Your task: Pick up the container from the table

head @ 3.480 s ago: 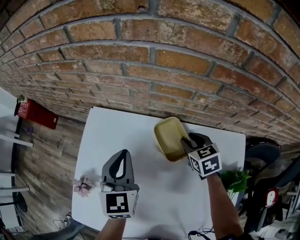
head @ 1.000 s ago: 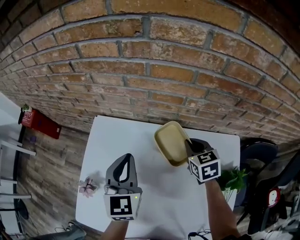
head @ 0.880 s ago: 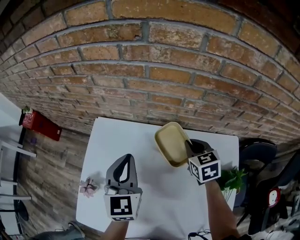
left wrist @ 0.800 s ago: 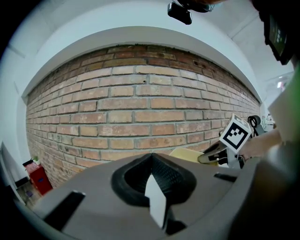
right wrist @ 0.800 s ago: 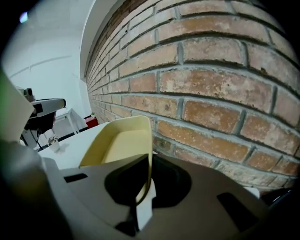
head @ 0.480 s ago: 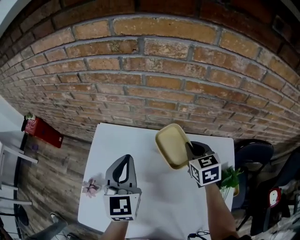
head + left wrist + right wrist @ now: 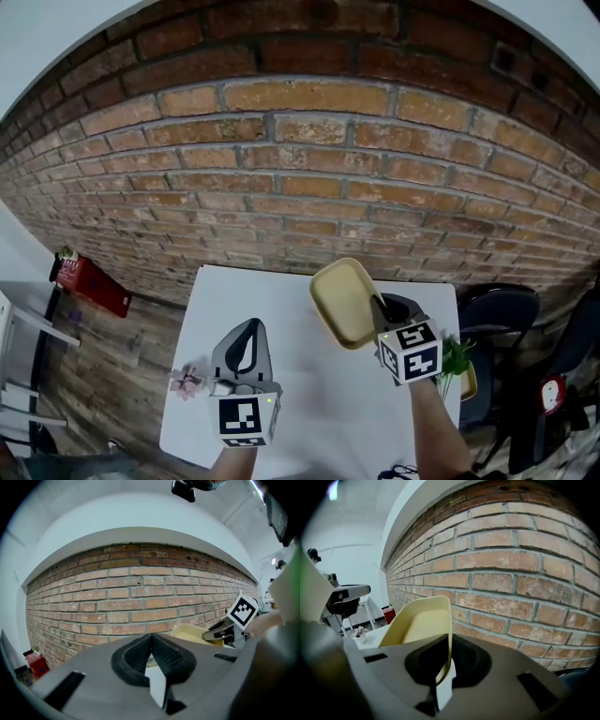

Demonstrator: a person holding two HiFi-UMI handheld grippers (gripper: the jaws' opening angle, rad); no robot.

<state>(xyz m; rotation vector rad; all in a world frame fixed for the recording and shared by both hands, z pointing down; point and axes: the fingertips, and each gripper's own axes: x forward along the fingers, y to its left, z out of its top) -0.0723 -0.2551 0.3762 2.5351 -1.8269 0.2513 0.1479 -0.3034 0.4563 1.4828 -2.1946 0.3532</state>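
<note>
The container (image 7: pixel 339 302) is a shallow pale-yellow tray, tilted and held above the white table (image 7: pixel 309 398). My right gripper (image 7: pixel 380 307) is shut on its near rim; in the right gripper view that rim (image 7: pixel 448 634) runs down between the pads. In the left gripper view, the container (image 7: pixel 190 632) shows at the right with the right gripper (image 7: pixel 219 634) on it. My left gripper (image 7: pixel 247 325) hovers over the table's left half. Its jaws (image 7: pixel 151 638) are shut, with nothing between them.
A brick wall (image 7: pixel 309 169) rises just behind the table. A small pink flower (image 7: pixel 187 381) lies at the table's left edge and a green plant (image 7: pixel 457 356) at its right edge. A red box (image 7: pixel 91 282) sits on the wooden floor, and dark chairs (image 7: pixel 497 309) stand at the right.
Both grippers have risen, and the container has gone up with the right one, farther from the table. The head view has tilted up and shows more wall.
</note>
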